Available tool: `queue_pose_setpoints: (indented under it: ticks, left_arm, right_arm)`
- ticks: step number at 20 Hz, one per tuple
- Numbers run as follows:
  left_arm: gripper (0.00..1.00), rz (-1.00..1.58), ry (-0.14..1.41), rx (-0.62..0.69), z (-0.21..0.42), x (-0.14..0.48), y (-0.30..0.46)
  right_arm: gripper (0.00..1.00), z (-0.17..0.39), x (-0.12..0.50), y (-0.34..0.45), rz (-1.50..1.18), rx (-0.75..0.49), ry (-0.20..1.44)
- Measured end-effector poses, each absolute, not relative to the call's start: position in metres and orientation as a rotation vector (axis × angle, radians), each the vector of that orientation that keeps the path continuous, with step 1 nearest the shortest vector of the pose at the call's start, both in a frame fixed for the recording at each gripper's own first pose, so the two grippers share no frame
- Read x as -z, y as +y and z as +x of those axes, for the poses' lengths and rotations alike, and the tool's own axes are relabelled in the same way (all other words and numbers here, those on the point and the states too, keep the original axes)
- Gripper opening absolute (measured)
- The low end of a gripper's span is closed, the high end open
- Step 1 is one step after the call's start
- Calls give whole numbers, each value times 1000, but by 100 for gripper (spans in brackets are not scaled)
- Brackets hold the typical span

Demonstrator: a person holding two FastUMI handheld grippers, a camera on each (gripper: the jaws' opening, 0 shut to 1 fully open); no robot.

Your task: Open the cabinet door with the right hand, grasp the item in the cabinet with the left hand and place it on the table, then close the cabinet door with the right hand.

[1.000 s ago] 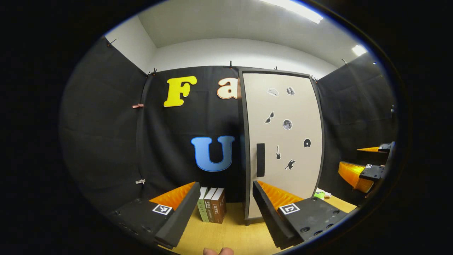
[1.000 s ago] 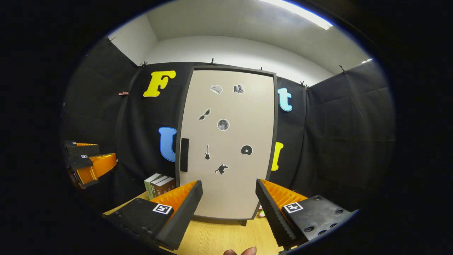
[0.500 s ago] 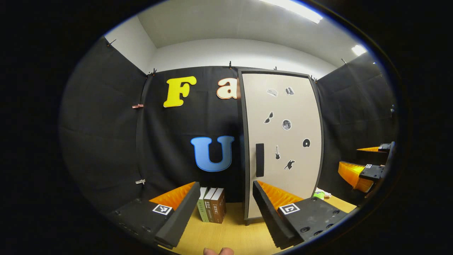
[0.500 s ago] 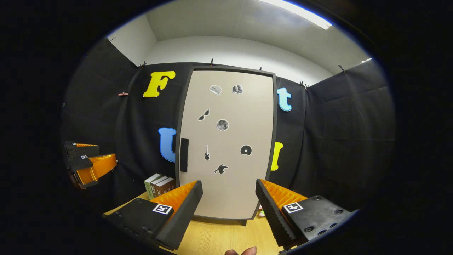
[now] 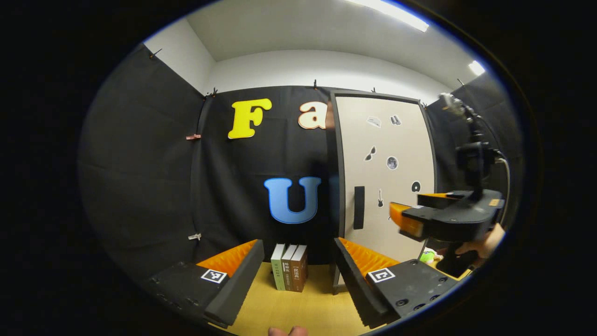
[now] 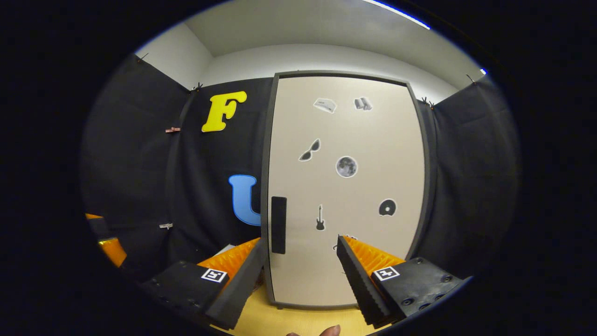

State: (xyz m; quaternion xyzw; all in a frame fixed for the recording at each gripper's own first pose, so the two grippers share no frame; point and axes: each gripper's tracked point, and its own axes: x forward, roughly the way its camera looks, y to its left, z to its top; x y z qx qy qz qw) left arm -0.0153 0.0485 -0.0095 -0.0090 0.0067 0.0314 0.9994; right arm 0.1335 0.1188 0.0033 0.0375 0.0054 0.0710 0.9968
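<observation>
Cabinet door [image 6: 345, 186] shut, item hidden behind it. Right gripper [image 6: 298, 275] spread wide, empty, lined up for door handle [image 6: 278, 224] at 11 o'clock. Left gripper [image 5: 294, 275] wide, empty, waiting over table [image 5: 298, 308].

Three books [image 5: 290, 267] stand upright, side by side, at the back edge of the counter [image 5: 298, 308].
</observation>
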Motion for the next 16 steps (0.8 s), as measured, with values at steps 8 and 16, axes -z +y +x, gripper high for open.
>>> queue_pose_setpoints:
  ticks: [8,16]
  left_arm:
    - [94,-21,39,-111,-3,25,87]
    - [94,-30,71,-113,12,40,102]
  right_arm:
    - [98,223,19,161,110,-123,26]
    - [59,264,47,169,111,-82,82]
